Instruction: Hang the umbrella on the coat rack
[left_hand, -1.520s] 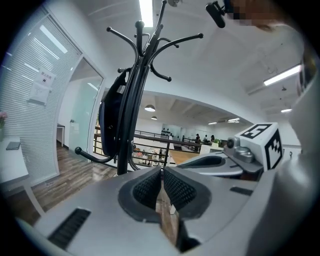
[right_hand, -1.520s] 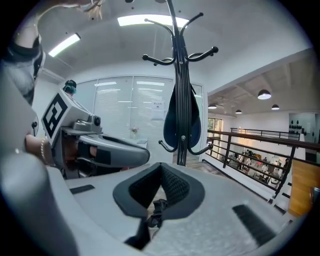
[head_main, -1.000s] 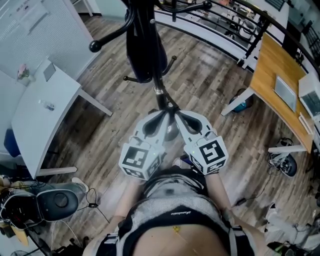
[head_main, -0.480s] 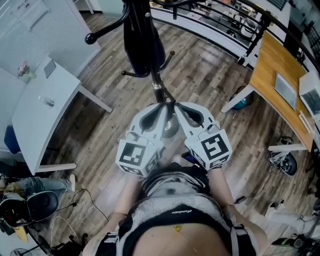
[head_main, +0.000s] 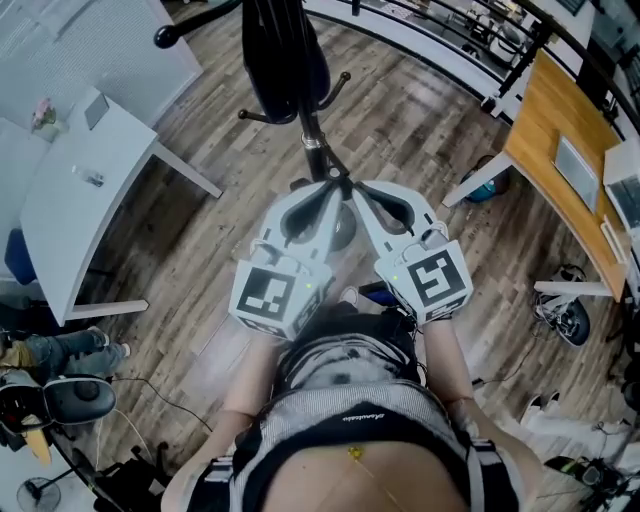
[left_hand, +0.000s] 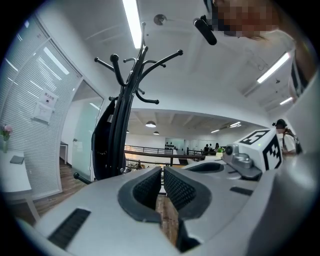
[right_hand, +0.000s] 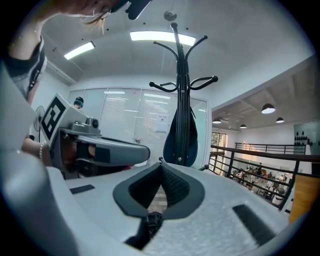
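- Umbrella (left_hand: 102, 145): folded and dark, hanging on the rack (left_hand: 131, 90). Its long axis is vertical, flat along the pole and below the hooks. Can't tell which hook carries it.
- Only the rack bears it. Neither gripper touches it.
- From the left gripper (left_hand: 162, 172), the umbrella is ahead, past the tips, left of the jaw line and well clear. The pole sits just right of it.
- Left jaws: narrow slit between the pads. Nothing is in it and the floor shows through.
- From the right gripper (right_hand: 161, 167), the umbrella is almost dead ahead, a touch right of the jaw line. It is above the tips and apart from them.
- Right jaws: pads pressed together at the tips, empty.
- Head view: both grippers are side by side in front of the person, tips converging on the lower pole. They overlap it in that picture, but both gripper views show a gap, so I read no contact.
- Nearer hand: about even. The right one lines up better with the umbrella.
- Judgement: the hang looks done. The next move is likely a straight pull-back along the jaw lines, away from the pole.
- Risk: a sideways swing into the pole could shake the umbrella off its hook.
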